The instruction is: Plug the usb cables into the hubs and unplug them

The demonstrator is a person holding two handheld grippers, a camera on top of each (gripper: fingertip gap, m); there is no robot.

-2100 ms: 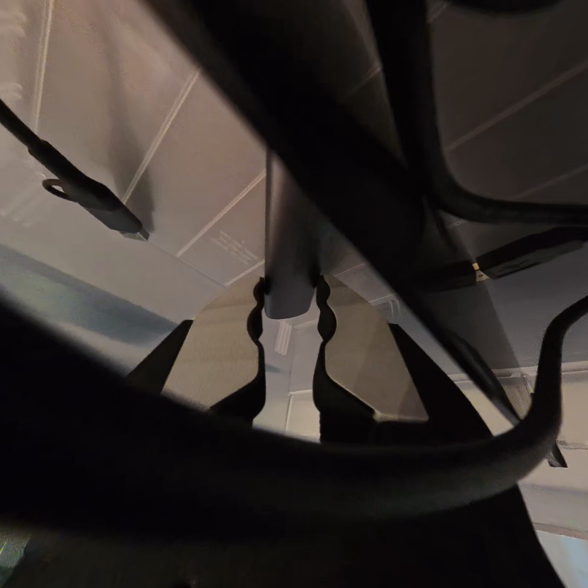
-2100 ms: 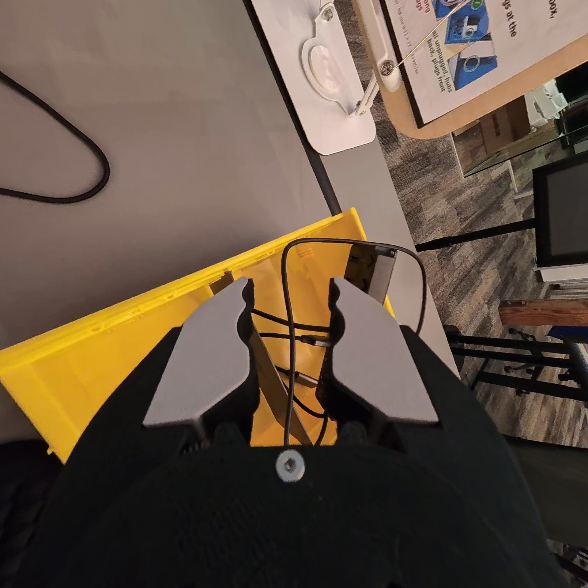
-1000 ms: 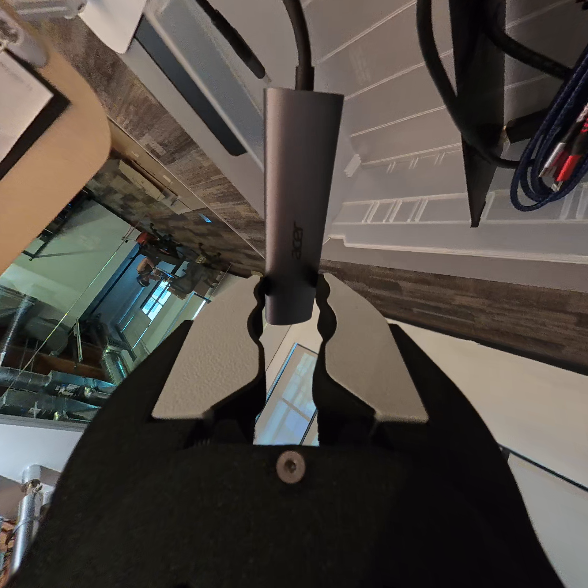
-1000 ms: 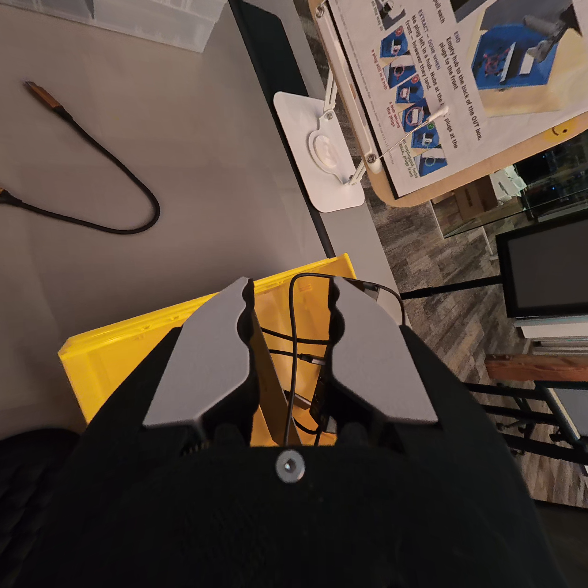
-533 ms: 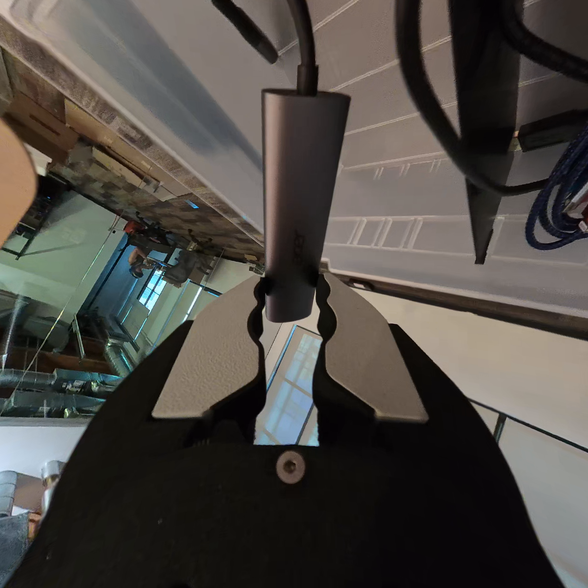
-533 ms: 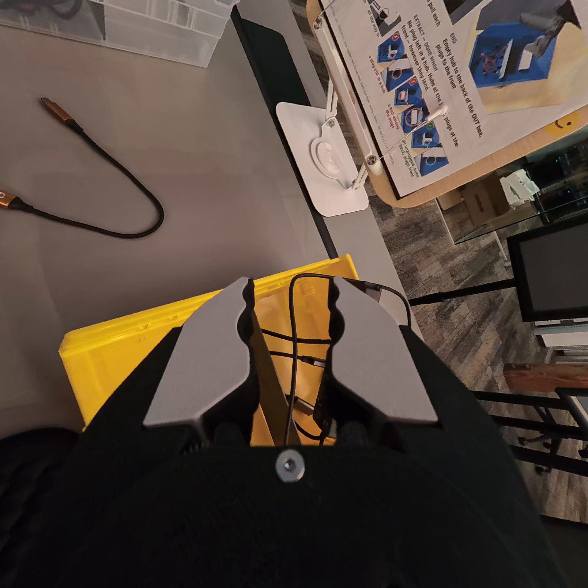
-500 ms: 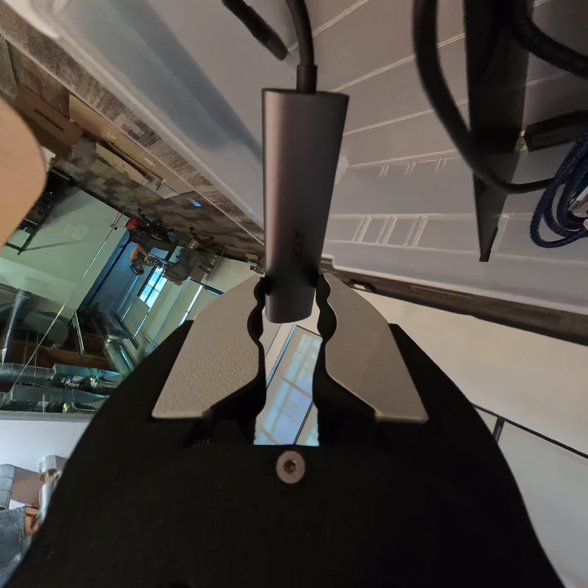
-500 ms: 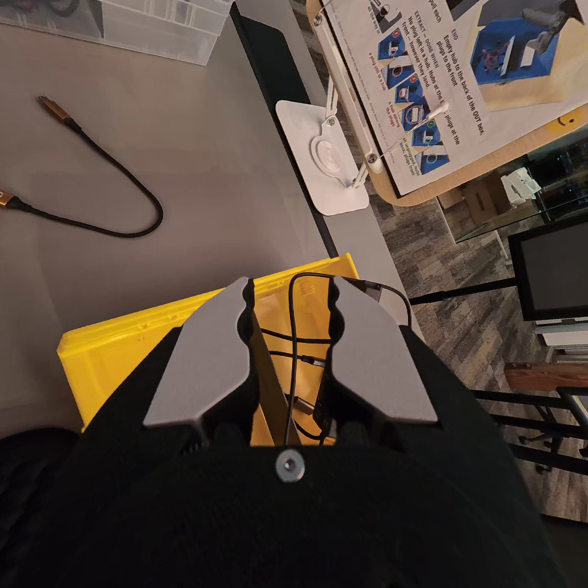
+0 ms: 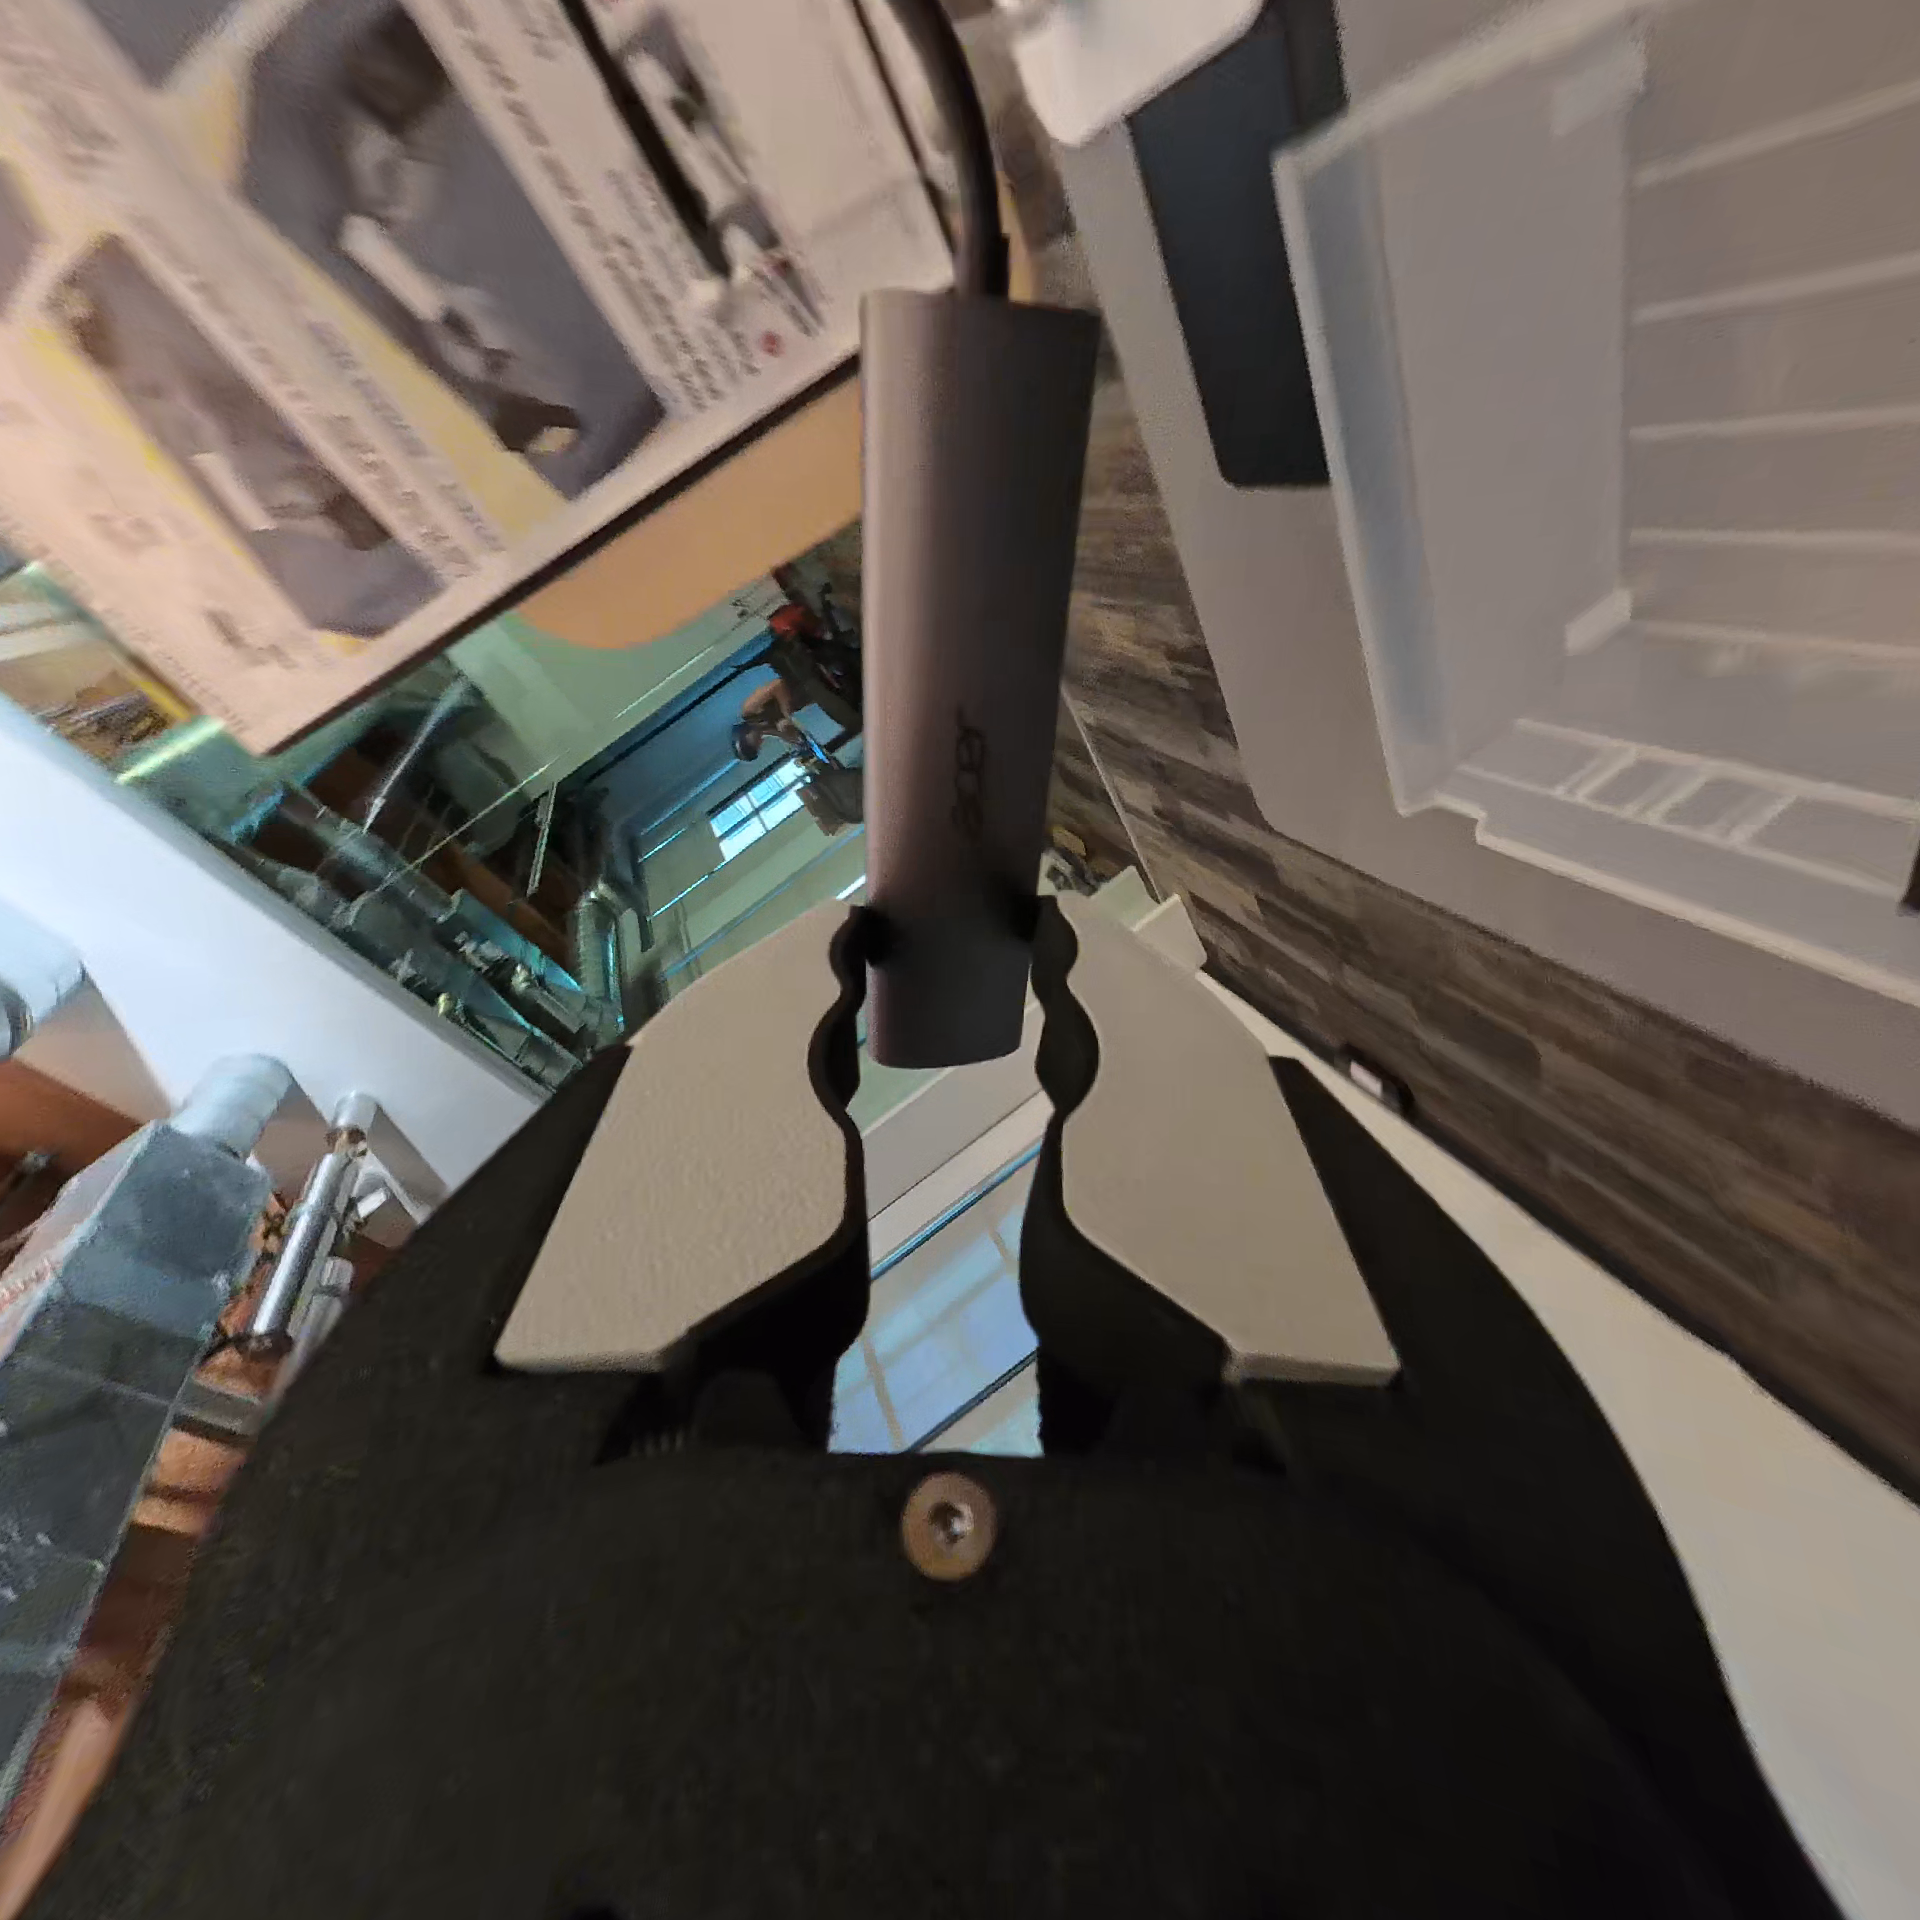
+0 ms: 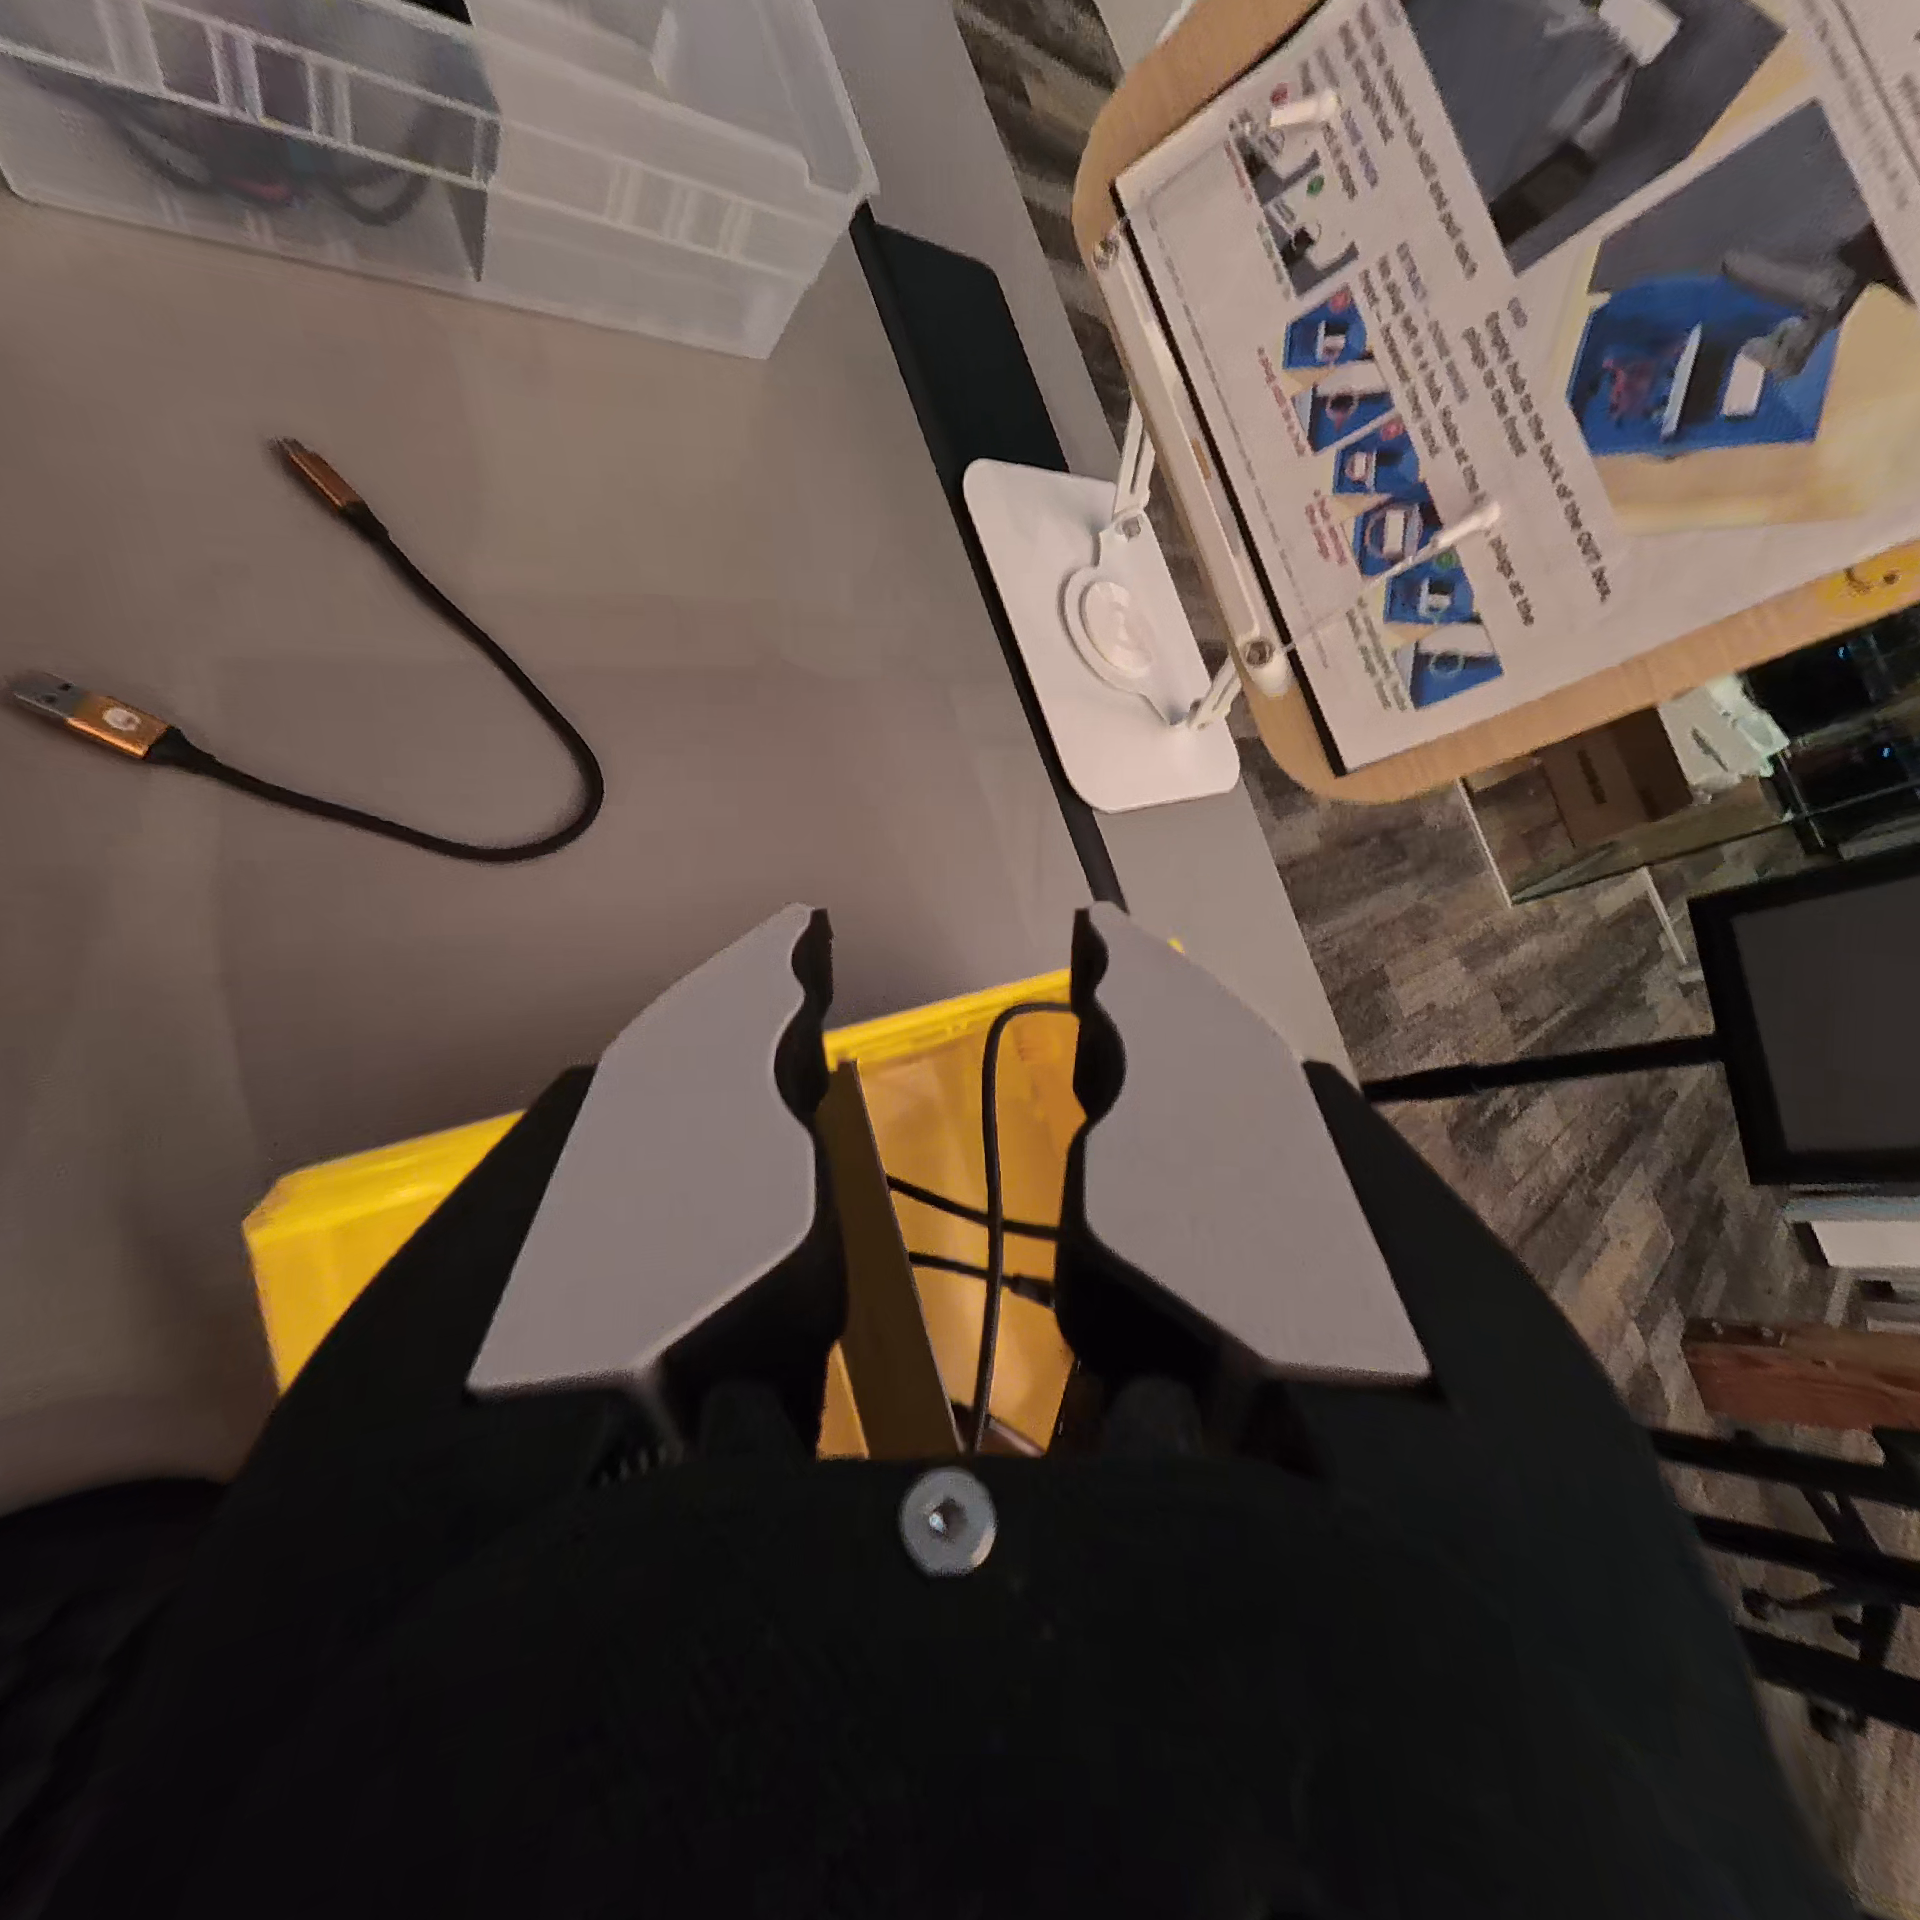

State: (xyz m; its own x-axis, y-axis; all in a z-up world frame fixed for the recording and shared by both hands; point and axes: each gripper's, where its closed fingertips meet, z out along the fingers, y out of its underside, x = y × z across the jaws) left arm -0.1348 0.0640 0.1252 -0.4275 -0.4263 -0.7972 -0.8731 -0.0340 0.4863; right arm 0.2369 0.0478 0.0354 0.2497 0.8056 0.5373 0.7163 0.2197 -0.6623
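Pinching the near end of a slim grey metal USB hub [image 9: 966, 665], the left gripper [image 9: 948, 935] holds it pointing away from the camera, a black cord [image 9: 971, 197] leaving its far end; a clear plastic bin [image 9: 1621, 436] lies to the right and a printed instruction board [image 9: 343, 312] to the left. Seen from the right wrist, the right gripper [image 10: 948, 935] is spread and holds nothing above a yellow plastic bin [image 10: 343, 1226] containing thin black cables [image 10: 992, 1143]. Far left on the grey table [image 10: 727, 623] lies a short black USB cable with orange plugs [image 10: 488, 665], near a clear bin [image 10: 540, 177].
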